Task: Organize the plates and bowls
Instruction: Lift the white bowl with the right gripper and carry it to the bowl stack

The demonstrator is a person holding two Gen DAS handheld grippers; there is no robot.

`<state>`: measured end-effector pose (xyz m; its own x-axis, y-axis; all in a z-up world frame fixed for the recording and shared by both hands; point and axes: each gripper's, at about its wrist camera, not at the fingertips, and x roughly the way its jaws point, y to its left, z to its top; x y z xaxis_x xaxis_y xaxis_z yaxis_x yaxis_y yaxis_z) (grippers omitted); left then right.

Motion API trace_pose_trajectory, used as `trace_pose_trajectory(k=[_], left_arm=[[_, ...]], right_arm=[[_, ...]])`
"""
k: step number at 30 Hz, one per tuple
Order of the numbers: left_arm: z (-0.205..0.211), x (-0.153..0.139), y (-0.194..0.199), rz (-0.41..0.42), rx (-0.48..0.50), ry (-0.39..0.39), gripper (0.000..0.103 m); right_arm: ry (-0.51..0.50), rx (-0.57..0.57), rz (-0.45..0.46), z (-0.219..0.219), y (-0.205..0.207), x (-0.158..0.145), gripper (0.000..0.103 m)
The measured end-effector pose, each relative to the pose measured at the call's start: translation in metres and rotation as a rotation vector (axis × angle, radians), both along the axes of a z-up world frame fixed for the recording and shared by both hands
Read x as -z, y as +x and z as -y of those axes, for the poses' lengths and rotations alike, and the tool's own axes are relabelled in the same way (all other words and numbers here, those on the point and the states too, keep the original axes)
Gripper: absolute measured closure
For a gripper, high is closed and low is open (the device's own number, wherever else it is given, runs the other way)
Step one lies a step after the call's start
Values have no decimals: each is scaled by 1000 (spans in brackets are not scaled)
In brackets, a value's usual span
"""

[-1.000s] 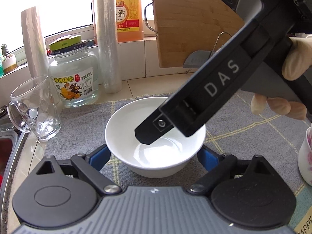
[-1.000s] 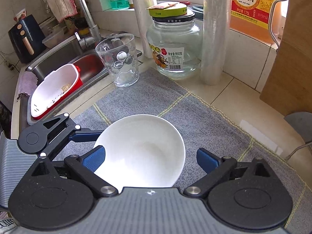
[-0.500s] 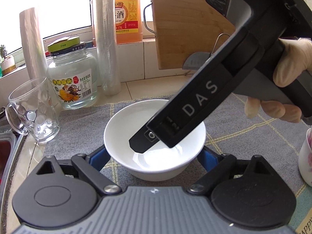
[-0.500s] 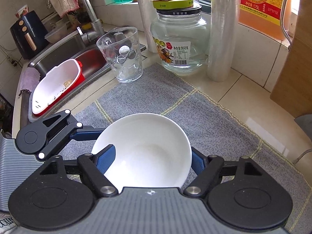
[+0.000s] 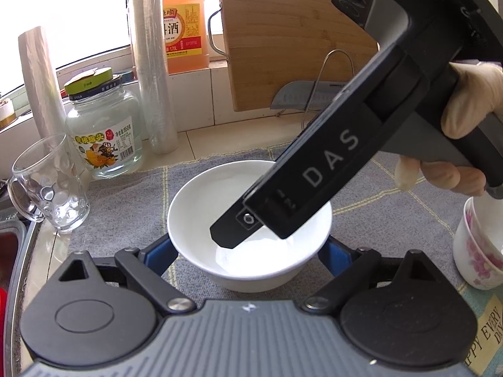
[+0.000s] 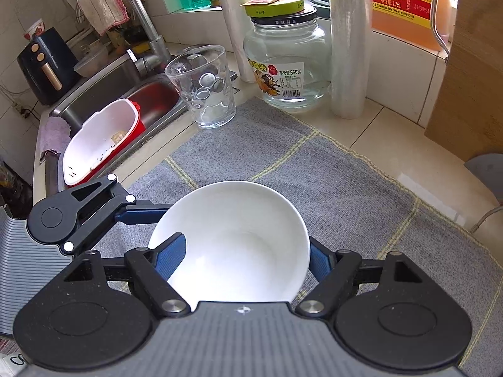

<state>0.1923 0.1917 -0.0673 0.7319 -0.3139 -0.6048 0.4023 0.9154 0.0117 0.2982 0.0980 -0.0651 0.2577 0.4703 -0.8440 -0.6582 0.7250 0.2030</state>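
While both tools crowd one dish, the left gripper [image 5: 248, 251] stands wide with its blue pads [image 5: 158, 251] hard against opposite sides of the white bowl [image 5: 201, 207]; whether they press I cannot tell. From above, the right gripper [image 6: 243, 259] has one finger dipping inside the rim and the other outside it; its grip is unclear too. Being round, the bowl favours no approach. It sits on the grey mat [image 6: 314, 172], directly ahead of both and nearer the right
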Motion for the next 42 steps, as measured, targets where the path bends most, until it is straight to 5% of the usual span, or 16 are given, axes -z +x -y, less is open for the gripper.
trace_pose_trajectory(k=[42], left_arm=[[112, -55, -100, 21, 304, 23, 9]], right_arm=[[63, 231, 98, 140, -148, -75, 16]])
